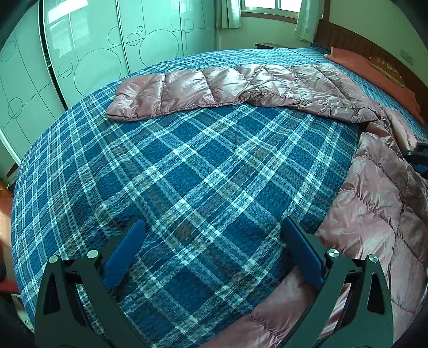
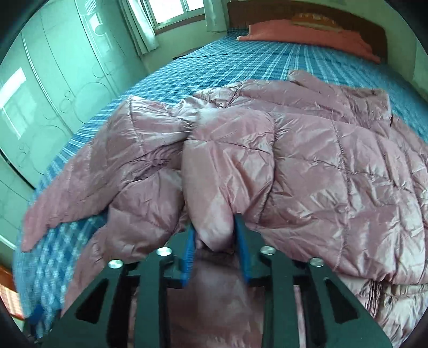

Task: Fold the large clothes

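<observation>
Pink down jacket [image 2: 307,160] spread on blue plaid bedspread [image 1: 187,166], one sleeve [image 1: 214,88] stretched flat toward wardrobe side. Left gripper [image 1: 214,249] jaws wide apart, hovering over bare bedspread, nothing between blue pads [image 1: 125,251]; jacket hem just beside right-hand pad. Right gripper [image 2: 216,241] clamped on puffy fold of jacket, fabric bulging between fingers [image 2: 242,249]. Salmon pillow [image 2: 307,34] against wooden headboard [image 2: 267,10], well apart from jacket. Green wardrobe [image 1: 93,40] beyond bed.
</observation>
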A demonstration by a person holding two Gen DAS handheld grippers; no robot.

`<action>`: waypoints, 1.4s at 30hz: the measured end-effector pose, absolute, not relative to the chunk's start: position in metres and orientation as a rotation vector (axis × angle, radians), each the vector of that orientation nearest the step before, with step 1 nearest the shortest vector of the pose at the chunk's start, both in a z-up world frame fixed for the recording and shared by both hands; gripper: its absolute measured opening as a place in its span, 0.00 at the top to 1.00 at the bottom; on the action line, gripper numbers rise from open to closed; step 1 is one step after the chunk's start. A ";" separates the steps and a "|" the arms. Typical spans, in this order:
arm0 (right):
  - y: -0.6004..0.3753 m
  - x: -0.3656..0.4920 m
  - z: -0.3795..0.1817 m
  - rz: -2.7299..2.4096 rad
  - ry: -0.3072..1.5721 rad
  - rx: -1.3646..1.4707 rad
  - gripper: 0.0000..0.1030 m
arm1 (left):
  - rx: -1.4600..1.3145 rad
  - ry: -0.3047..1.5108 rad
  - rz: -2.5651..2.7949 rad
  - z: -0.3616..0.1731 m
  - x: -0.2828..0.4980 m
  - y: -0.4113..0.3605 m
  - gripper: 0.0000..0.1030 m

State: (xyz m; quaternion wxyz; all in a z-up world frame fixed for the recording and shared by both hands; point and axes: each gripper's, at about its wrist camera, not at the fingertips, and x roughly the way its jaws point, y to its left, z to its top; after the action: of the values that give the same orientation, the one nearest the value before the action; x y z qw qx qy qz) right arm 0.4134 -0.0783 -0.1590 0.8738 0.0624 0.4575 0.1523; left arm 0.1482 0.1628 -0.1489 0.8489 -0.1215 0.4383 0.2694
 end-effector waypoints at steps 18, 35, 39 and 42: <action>-0.328 0.347 -0.166 -0.167 0.899 0.185 0.53 | -0.256 0.921 0.568 -0.153 0.149 0.167 0.02; -0.344 0.398 -0.126 -0.265 0.801 0.197 0.33 | -0.255 0.917 0.569 -0.156 0.149 0.169 0.02; -0.346 0.417 -0.156 -0.273 0.885 0.179 0.28 | -0.258 0.917 0.568 -0.155 0.149 0.168 0.02; -0.328 0.391 -0.136 -0.264 0.824 0.190 0.29 | -0.263 0.913 0.566 -0.157 0.149 0.168 0.02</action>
State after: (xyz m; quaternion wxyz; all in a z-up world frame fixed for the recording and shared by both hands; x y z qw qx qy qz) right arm 0.3911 -0.3280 -0.1357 0.9035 0.0921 0.3986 -0.1277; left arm 0.1492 0.1681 -0.1568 0.8510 -0.1248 0.4338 0.2686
